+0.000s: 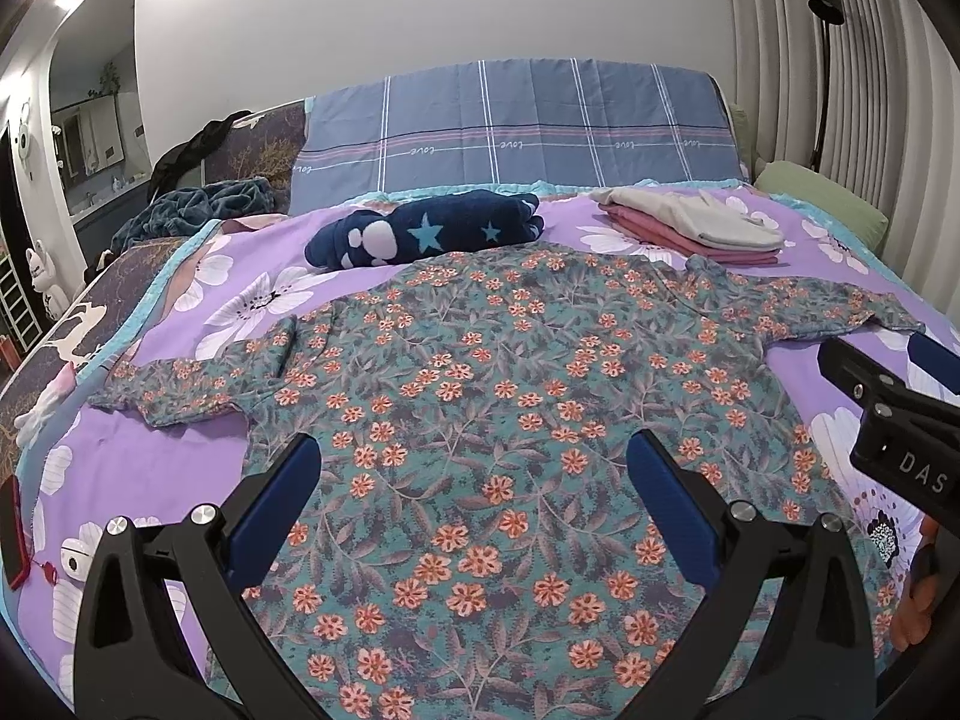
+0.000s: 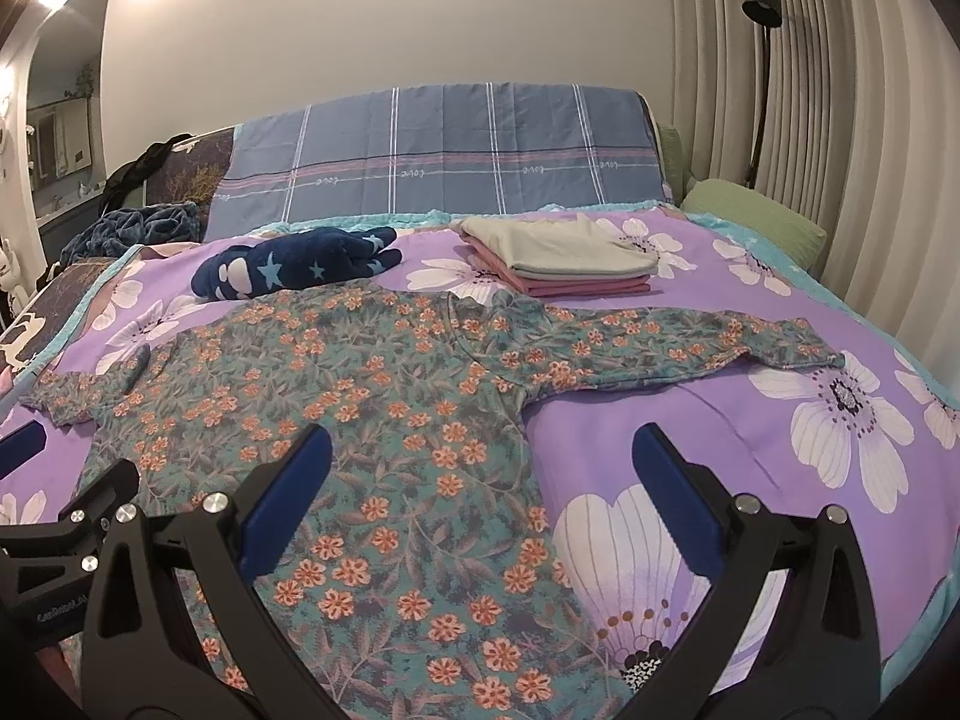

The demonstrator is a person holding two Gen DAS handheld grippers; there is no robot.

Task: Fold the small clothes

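A teal shirt with orange flowers [image 1: 480, 396] lies spread flat on the purple flowered bedspread [image 1: 180, 462], both sleeves out to the sides. It also shows in the right wrist view [image 2: 360, 420]. My left gripper [image 1: 474, 468] is open and empty, hovering above the shirt's lower middle. My right gripper [image 2: 483, 456] is open and empty above the shirt's right edge, below the right sleeve [image 2: 690, 342]. The right gripper's body shows at the right edge of the left wrist view [image 1: 888, 420].
A folded navy star-patterned garment [image 1: 420, 228] and a stack of folded grey and pink clothes [image 1: 696, 222] lie beyond the shirt. A red phone [image 1: 12, 528] lies at the bed's left edge. A blue plaid headboard cover [image 1: 516, 126], a green pillow [image 1: 828, 198] and a floor lamp [image 1: 825, 60] stand behind.
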